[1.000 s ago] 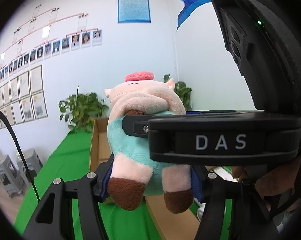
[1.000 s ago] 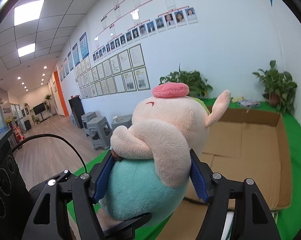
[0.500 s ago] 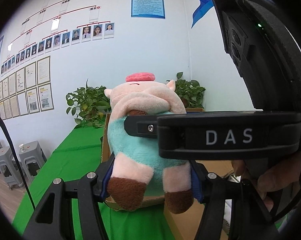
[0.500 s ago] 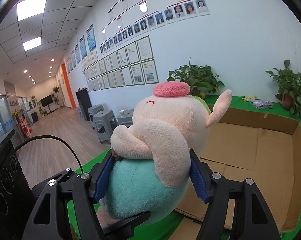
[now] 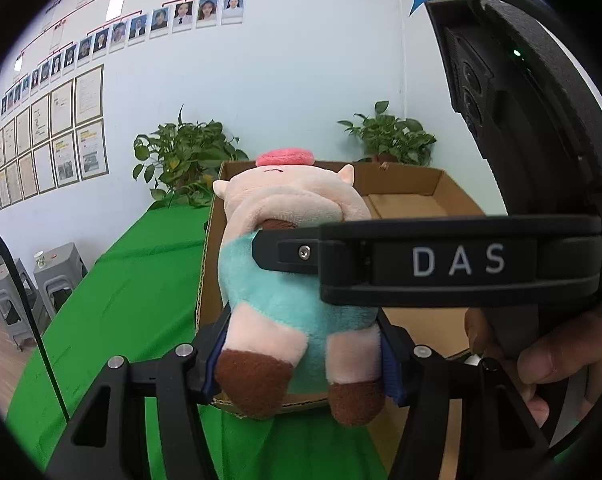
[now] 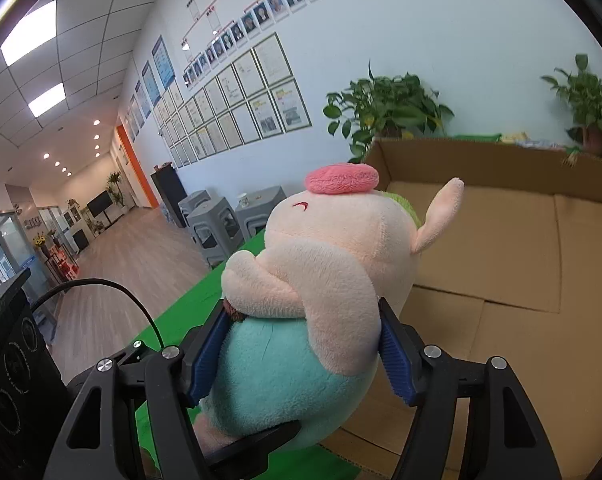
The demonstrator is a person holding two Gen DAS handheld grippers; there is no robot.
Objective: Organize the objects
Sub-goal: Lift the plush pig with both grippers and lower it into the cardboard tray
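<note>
Above the table (image 5: 133, 304): plush pig (image 5: 297, 280), held before the cardboard box (image 5: 417, 200).
Left gripper (image 5: 301, 364): jaws clamped on its lower body.
Right gripper (image 6: 301, 352): jaws clamped on its middle.

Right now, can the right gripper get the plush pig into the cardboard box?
Probably yes. The right gripper is shut on the plush pig, the cardboard box lies open just ahead, and nothing stands between. The left gripper also clamps the pig.
</note>
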